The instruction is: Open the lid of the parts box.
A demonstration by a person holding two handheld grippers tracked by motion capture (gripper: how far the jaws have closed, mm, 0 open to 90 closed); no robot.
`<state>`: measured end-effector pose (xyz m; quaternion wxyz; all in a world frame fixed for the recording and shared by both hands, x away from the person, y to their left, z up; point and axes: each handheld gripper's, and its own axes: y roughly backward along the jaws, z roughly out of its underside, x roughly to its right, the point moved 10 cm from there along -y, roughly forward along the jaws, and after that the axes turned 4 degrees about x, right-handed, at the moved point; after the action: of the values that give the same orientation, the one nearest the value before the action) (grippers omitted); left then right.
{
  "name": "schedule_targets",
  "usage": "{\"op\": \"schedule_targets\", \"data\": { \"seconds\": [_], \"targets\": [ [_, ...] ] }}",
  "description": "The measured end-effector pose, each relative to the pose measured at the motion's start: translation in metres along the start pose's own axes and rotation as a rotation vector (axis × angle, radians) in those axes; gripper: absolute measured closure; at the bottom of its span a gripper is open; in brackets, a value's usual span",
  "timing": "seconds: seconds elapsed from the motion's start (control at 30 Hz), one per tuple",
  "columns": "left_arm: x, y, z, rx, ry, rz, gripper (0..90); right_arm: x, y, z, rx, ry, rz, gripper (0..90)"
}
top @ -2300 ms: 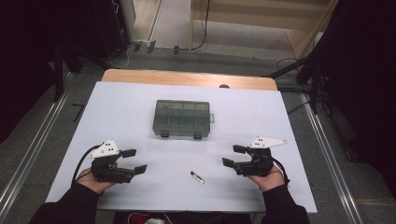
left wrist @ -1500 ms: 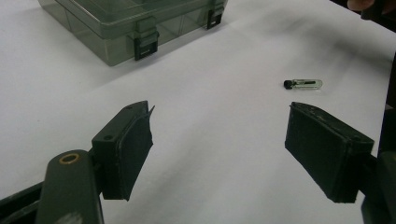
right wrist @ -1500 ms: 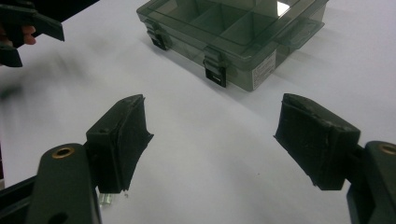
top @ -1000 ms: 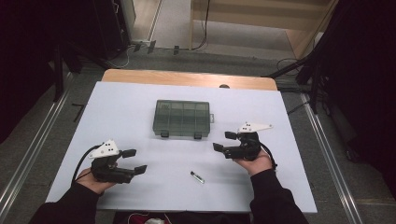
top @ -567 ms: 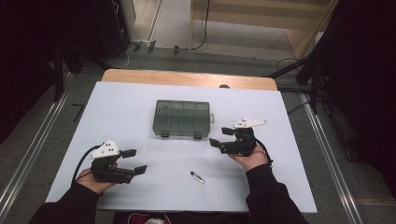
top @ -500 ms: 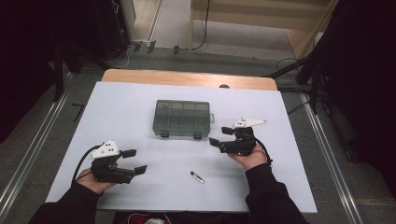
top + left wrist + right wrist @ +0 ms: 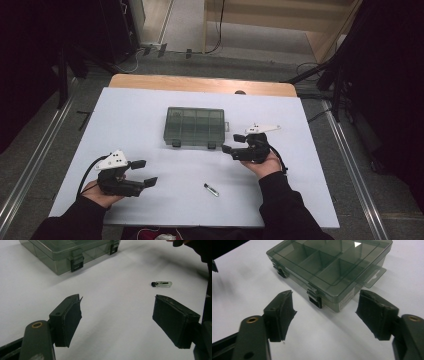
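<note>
Organizer box (image 7: 195,126), smoky clear plastic with its lid latched, lies at the middle of the white table (image 7: 150,110) in the high view. The right gripper (image 7: 234,143) hovers just off the box's near right corner, at about four o'clock from it, jaws pointing at that corner and apart from it. Its jaws have just been closing a little yet stand wide, with nothing between them. A small vial (image 7: 211,190) lies at six o'clock from the box, well apart. The left gripper (image 7: 143,173) sits at eight o'clock, jaws spread and empty.

In the left gripper view, the vial (image 7: 162,284) lies at one o'clock beyond the open jaws, the box (image 7: 67,252) at eleven.

In the right gripper view, the box (image 7: 332,267) lies at twelve o'clock, its near black latch (image 7: 315,298) just ahead, between the wide jaws, untouched.
</note>
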<state>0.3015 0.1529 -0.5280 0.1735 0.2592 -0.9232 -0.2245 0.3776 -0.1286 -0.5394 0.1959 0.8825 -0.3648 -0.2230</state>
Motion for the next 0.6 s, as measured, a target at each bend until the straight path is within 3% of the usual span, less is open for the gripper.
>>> {"op": "schedule_targets", "data": {
  "seconds": [0.17,0.37,0.4,0.5,0.53,0.57,0.6],
  "targets": [
    [0.000,0.000,0.000,-0.001,-0.001,-0.002,22.7,0.004,-0.007,0.006,-0.039,-0.003,0.006,39.4],
    [0.000,0.000,0.000,-0.003,-0.001,-0.002,22.7,0.007,-0.010,0.014,-0.092,0.034,0.029,53.9],
    [0.000,0.000,0.000,-0.003,-0.001,-0.001,22.7,0.009,-0.012,0.016,-0.106,0.024,0.027,61.6],
    [0.000,0.000,0.000,-0.003,-0.002,0.000,22.7,0.010,-0.014,0.018,-0.137,0.014,0.020,72.7],
    [0.000,0.000,0.000,-0.003,-0.002,0.000,22.7,0.010,-0.014,0.018,-0.137,0.014,0.020,72.7],
    [0.000,-0.001,0.000,-0.003,-0.001,-0.001,22.7,0.010,-0.015,0.018,-0.150,0.005,0.013,81.8],
    [0.000,-0.001,0.000,-0.003,-0.001,-0.001,22.7,0.010,-0.015,0.018,-0.150,0.005,0.013,81.8]
  ]
}}
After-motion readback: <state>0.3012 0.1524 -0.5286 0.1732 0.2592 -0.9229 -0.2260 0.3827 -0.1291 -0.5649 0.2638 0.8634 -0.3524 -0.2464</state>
